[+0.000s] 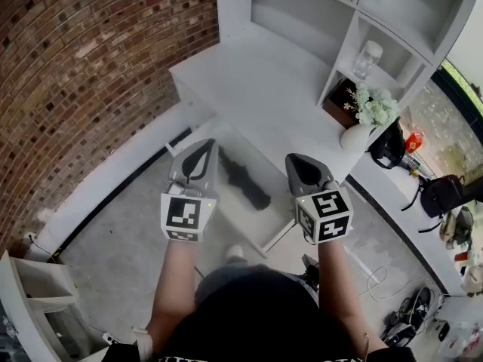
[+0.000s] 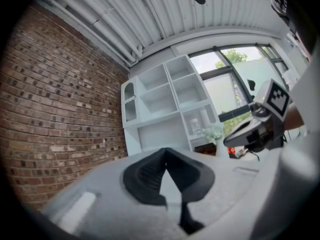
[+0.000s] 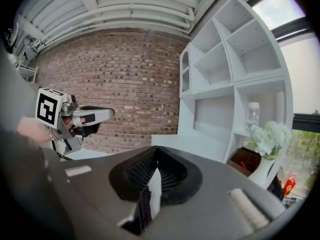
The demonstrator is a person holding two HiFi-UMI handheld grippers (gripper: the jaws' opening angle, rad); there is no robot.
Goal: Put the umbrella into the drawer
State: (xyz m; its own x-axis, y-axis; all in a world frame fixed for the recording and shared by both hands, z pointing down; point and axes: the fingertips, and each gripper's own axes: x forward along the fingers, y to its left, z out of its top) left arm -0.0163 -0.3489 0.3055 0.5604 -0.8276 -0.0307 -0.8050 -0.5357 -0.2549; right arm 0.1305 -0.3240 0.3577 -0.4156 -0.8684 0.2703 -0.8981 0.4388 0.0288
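Only overhead: umbrella [image 1: 243, 178] in drawer [image 1: 278, 236]

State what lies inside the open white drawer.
A black folded umbrella lies in the drawer. The left tongs and right tongs cover its side edges, hiding those parts.

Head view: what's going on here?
A person holds a tool in each hand over the open white drawer. The black umbrella lies inside it, touched by neither tool. The left tool and the right tool are both shut and empty. The drawer is not yet pushed in.
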